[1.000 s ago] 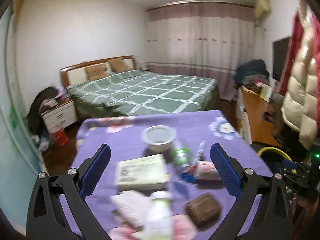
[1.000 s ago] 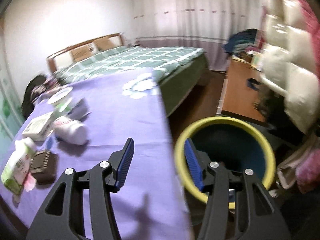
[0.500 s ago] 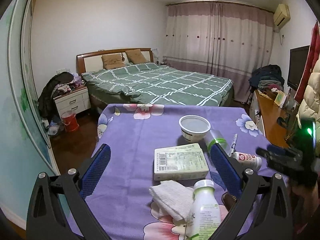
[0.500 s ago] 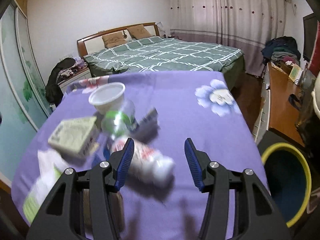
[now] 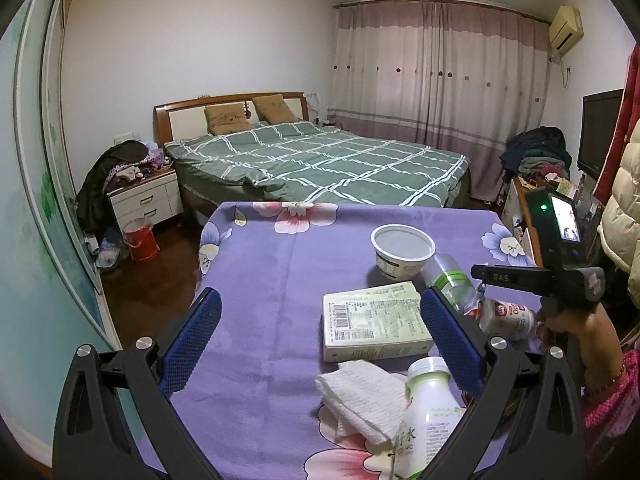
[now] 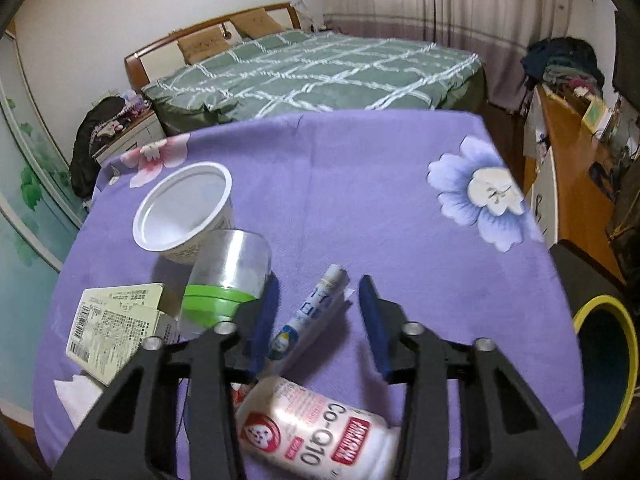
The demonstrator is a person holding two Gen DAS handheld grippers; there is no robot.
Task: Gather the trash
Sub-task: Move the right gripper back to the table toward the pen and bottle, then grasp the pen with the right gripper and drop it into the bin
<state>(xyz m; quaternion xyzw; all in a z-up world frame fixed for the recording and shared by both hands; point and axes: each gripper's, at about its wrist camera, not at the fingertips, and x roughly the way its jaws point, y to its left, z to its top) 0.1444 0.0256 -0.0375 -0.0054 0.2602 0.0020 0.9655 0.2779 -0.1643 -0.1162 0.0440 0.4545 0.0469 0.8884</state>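
Between the blue pads of the right gripper (image 6: 318,320), whose jaws have just been closing but do not yet press, lies a small tube (image 6: 310,312) on the purple tablecloth (image 6: 380,184). A white bottle (image 6: 320,432) lies beneath it. The left gripper (image 5: 320,344) hangs spread wide over a carton (image 5: 374,320). The yellow-rimmed bin (image 6: 608,380) stands beside the table.

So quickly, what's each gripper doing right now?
Left gripper: open, empty.
Right gripper: jaws have just been closing around the small tube, pads not yet touching.
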